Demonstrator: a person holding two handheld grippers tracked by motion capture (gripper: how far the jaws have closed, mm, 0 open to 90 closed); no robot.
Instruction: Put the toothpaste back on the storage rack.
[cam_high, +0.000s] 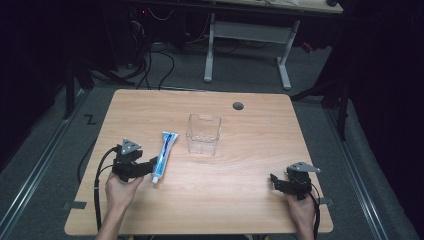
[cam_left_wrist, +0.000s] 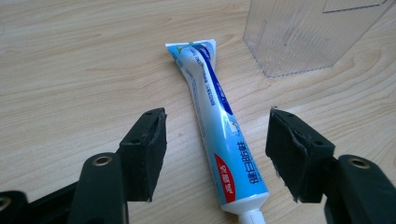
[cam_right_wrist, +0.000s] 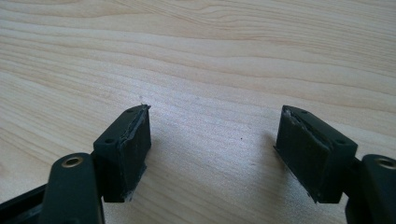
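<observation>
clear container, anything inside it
Nothing can be seen inside the clear container; the table's wood shows through its walls. The toothpaste tube lies outside, left of it, between the left hand-held gripper's open jaws. No part of its inside is covered.

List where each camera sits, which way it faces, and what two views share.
High view: above the person's side, looking forward and down on the table; forearms, hands, left tongs and right tongs show.
Left gripper view: on the left tongs, looking along open jaws at the tube and clear box.
Right gripper view: on the right tongs, facing bare tabletop.
Shared: the high and left gripper views both show tube and box.
</observation>
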